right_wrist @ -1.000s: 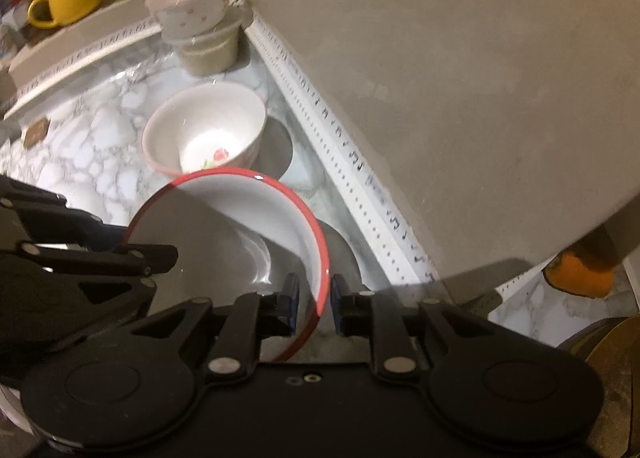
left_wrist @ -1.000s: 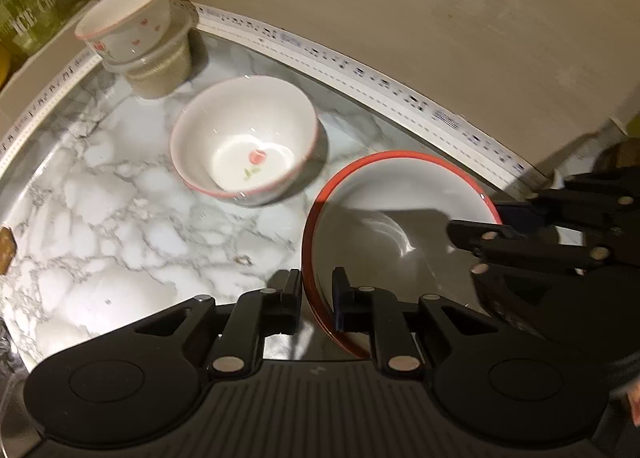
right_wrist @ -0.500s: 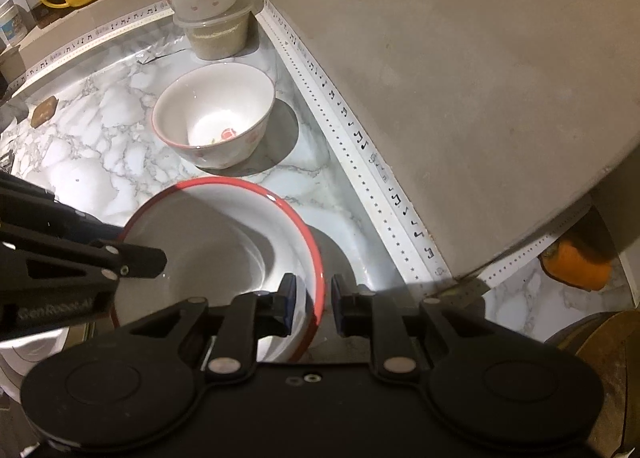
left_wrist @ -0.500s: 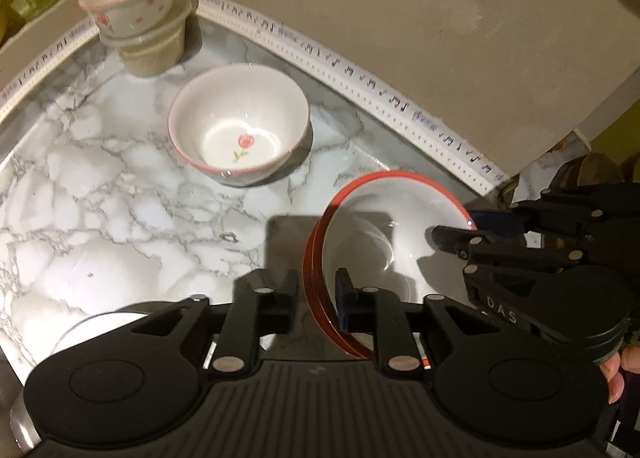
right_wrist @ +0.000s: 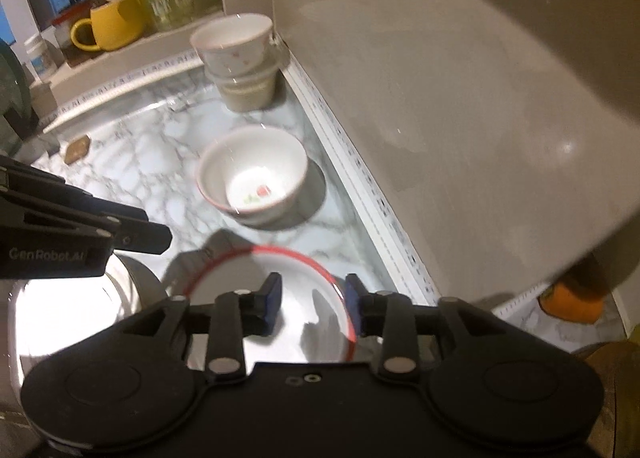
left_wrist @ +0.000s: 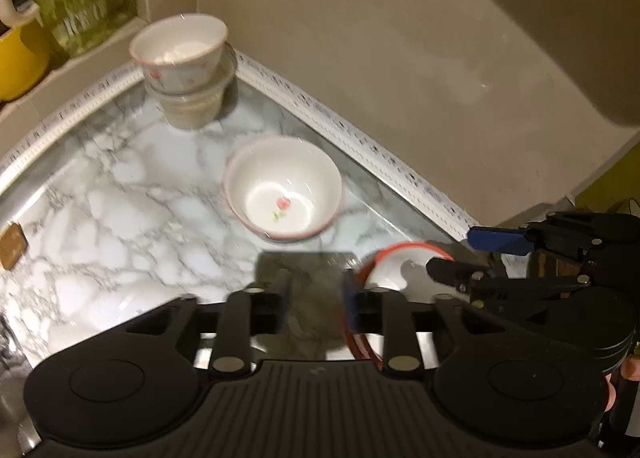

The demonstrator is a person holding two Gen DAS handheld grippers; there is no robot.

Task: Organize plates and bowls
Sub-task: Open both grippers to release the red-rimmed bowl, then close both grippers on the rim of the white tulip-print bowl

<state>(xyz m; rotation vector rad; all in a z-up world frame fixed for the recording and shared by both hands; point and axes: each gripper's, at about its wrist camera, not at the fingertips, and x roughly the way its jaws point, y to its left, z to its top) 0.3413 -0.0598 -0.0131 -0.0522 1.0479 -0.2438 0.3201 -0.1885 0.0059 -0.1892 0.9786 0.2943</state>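
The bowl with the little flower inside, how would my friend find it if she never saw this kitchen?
Find the marble counter where it meets the beige wall with the patterned white strip. Partway along that strip, between the stacked cups in the corner and the red-rimmed bowl at the near edge, sits the flower bowl, alone and upright. Only it shows a pink flower on its white bottom.

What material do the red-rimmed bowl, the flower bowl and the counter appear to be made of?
Red-rimmed bowl: probably glazed ceramic or enamelled metal; glossy white inside with sharp highlights, so it stays open. Flower bowl: likely glazed ceramic, smooth white with a painted flower. Counter: marble or marble-look film, grey veins, shiny reflections.
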